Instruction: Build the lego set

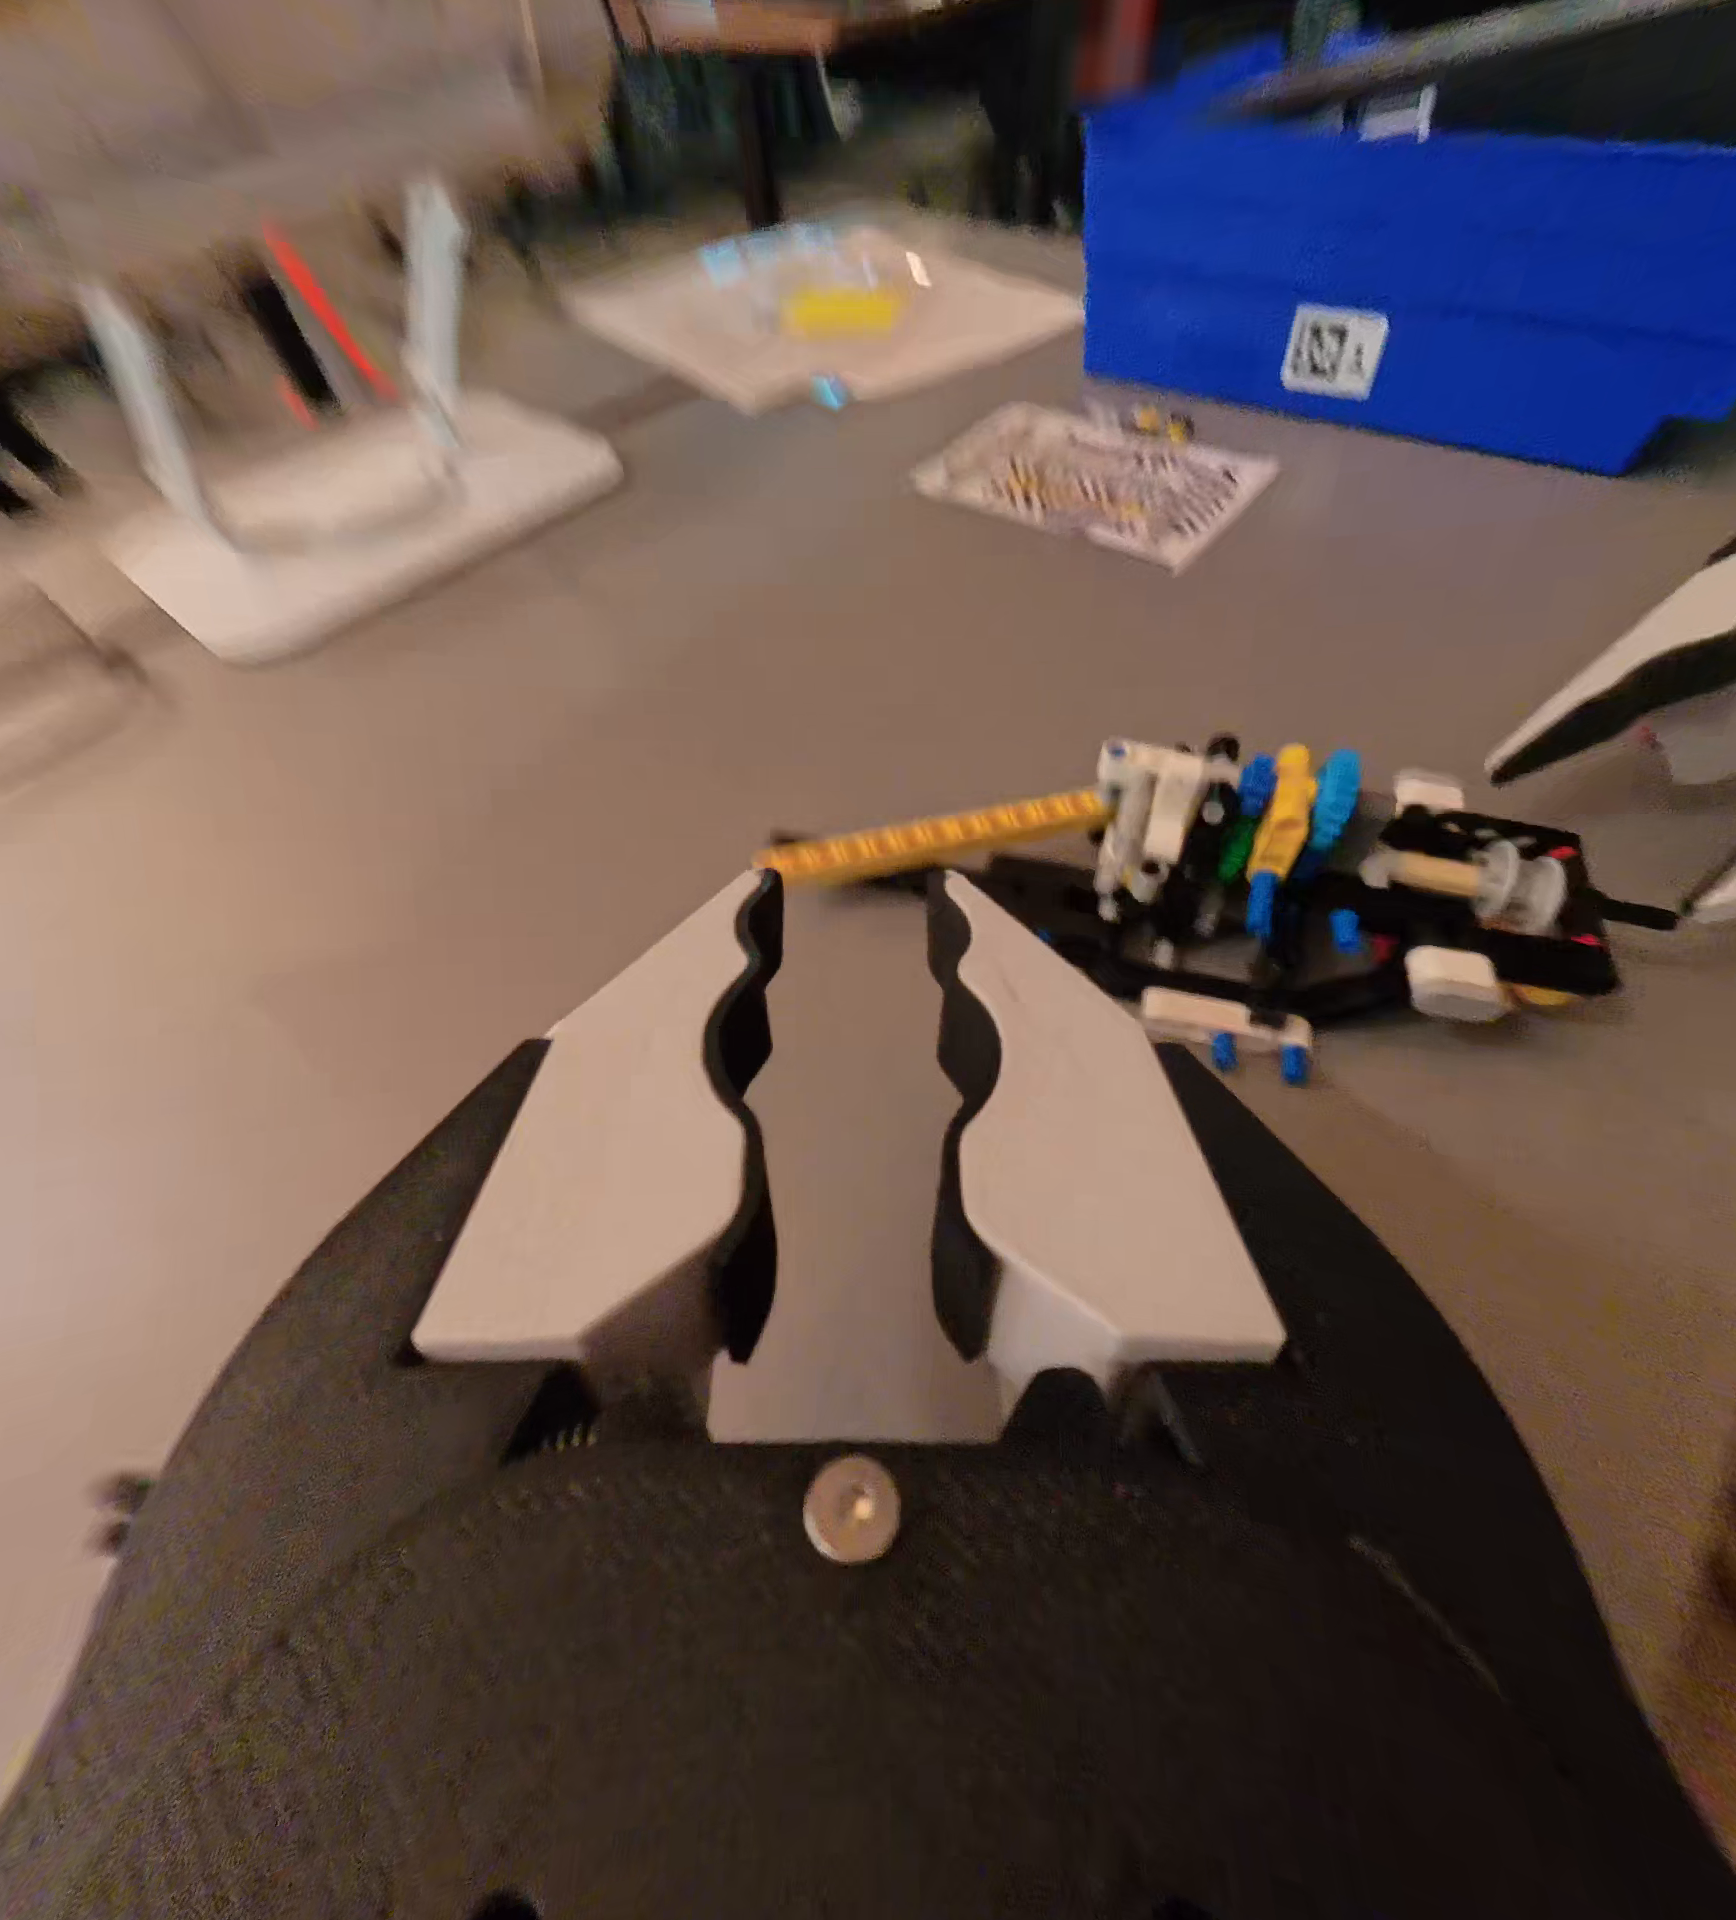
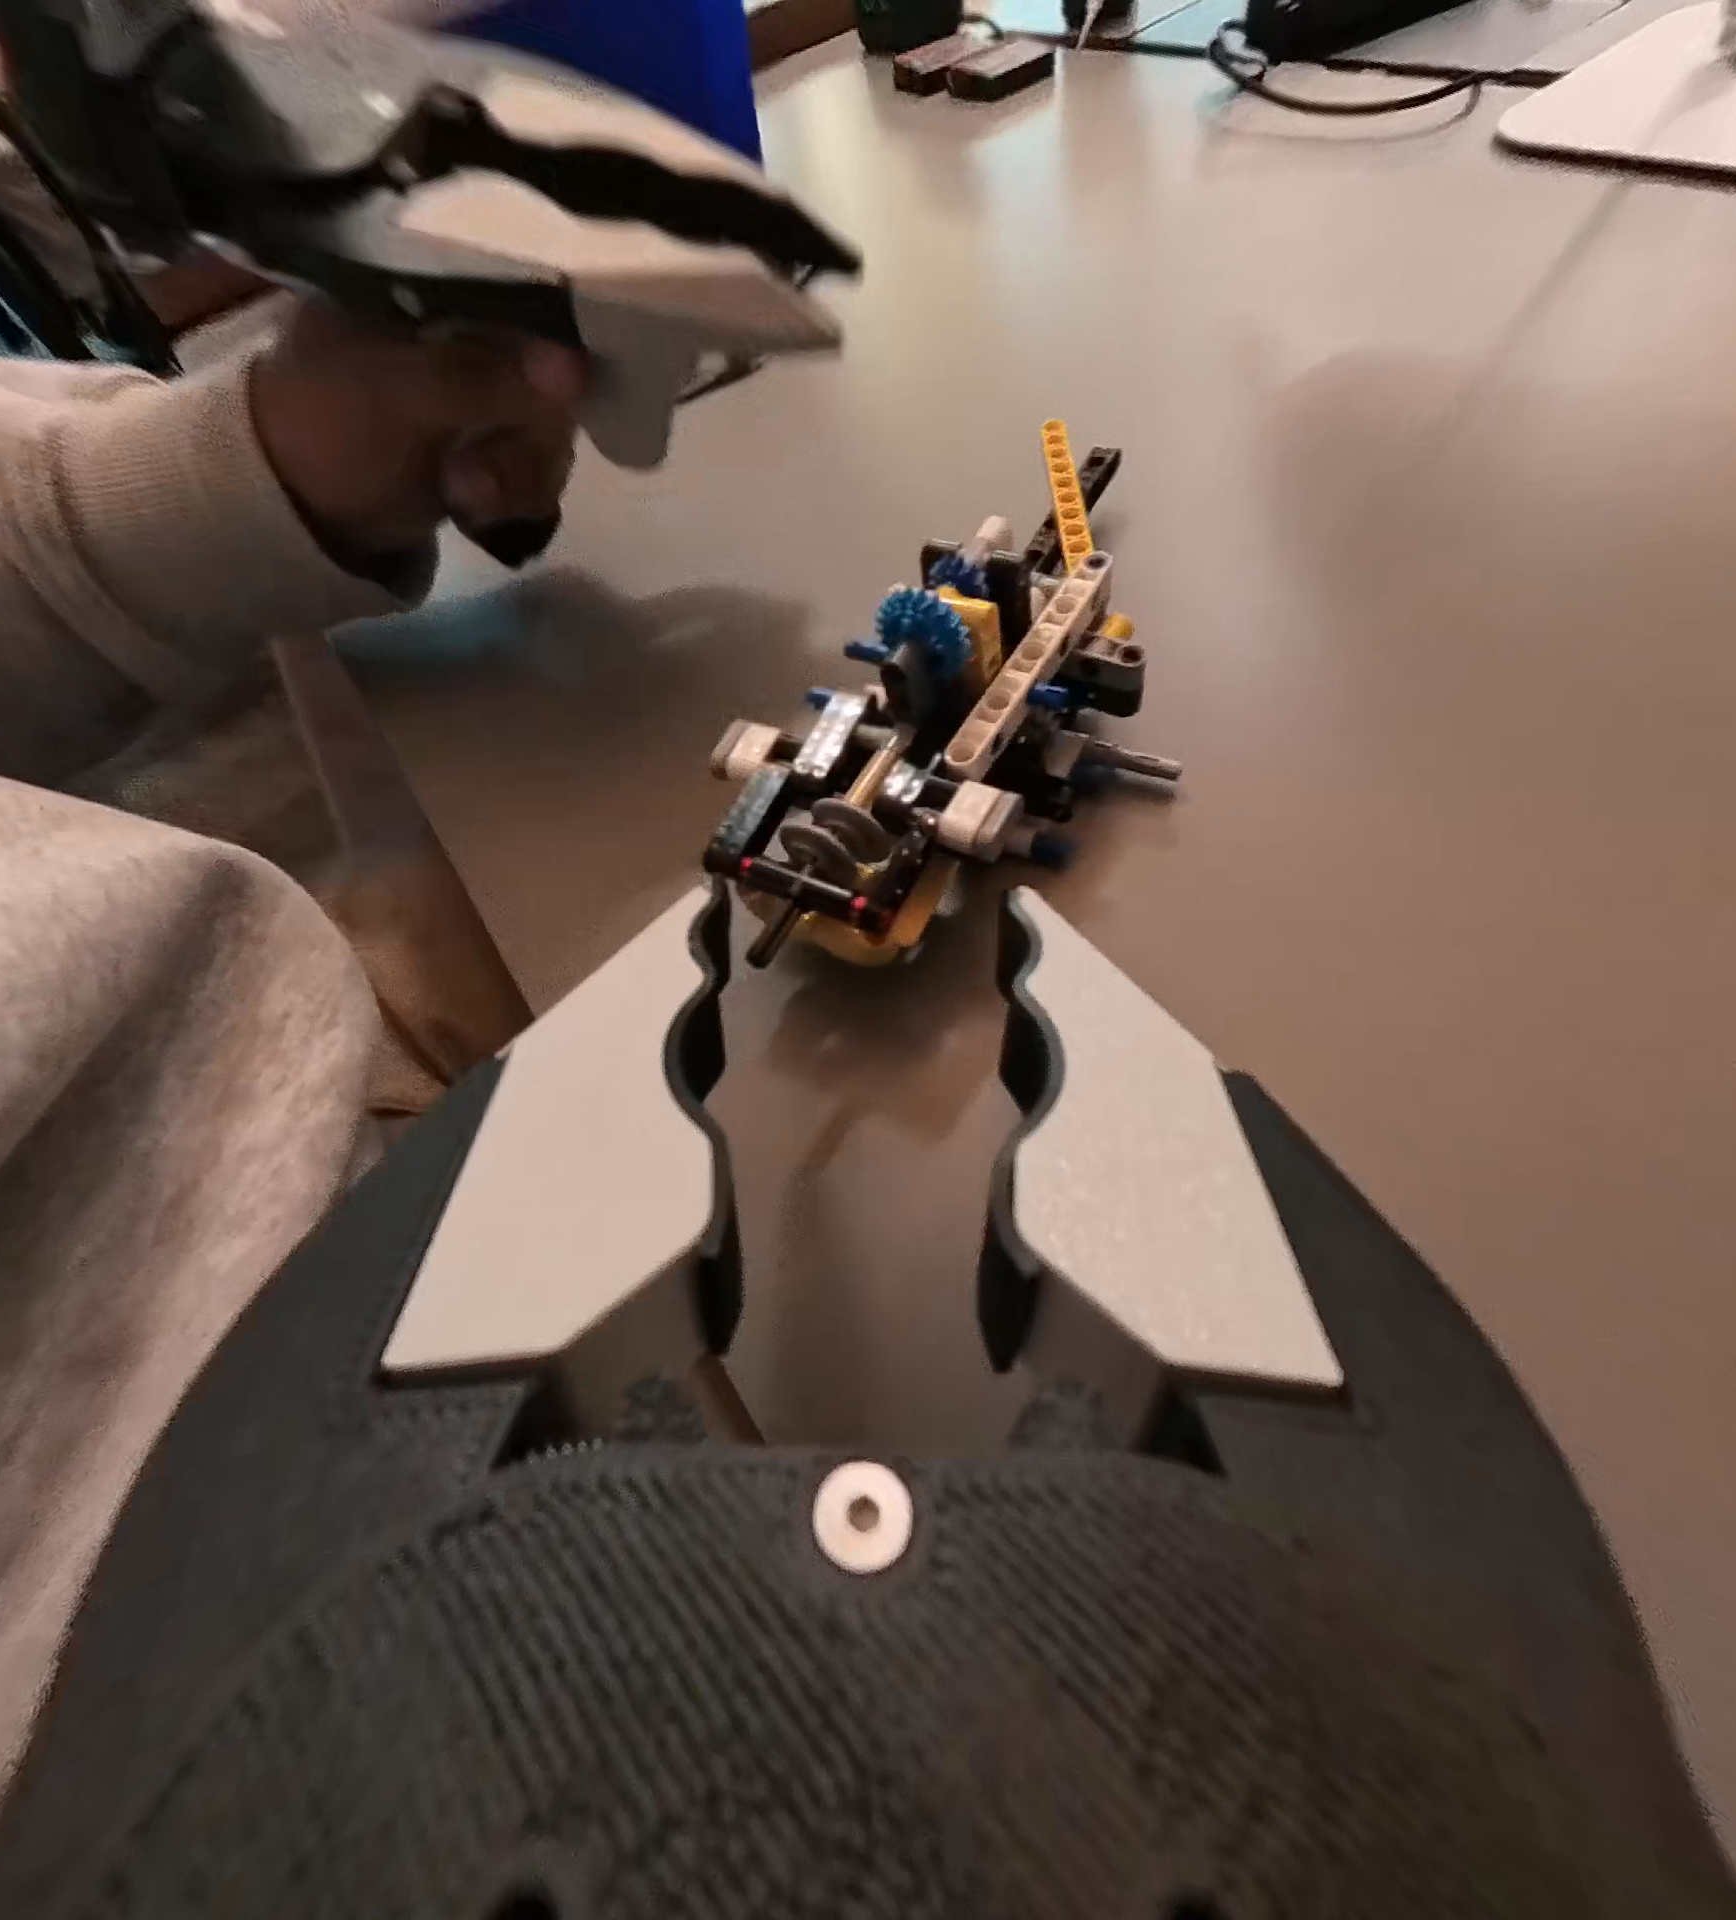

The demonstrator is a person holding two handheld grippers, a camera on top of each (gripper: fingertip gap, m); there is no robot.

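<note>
- Left claw (image 1: 853, 883) gaping, empty, tips just short of the yellow beam (image 1: 931, 834).
- Right claw (image 2: 859, 899) parted, empty, tips nearly at the lego model (image 2: 931, 727) on the grey desk (image 2: 1466, 727).
- Beyond: blue bin (image 1: 1466, 260), instruction sheet (image 1: 1092, 483), white stand (image 1: 365, 499).

A partly built lego model (image 1: 1342, 883) is sitting on the table (image 1: 635, 727) at two o'clock from the left gripper (image 1: 853, 894), with a long beam (image 1: 931, 831) jutting from it toward nine o'clock. A storage bin (image 1: 1446, 270) is standing behind it at one o'clock, an instruction sheet (image 1: 1092, 483) lying between them. In the right wrist view, the model is lying at twelve o'clock, just beyond the right gripper (image 2: 864, 914).
</note>
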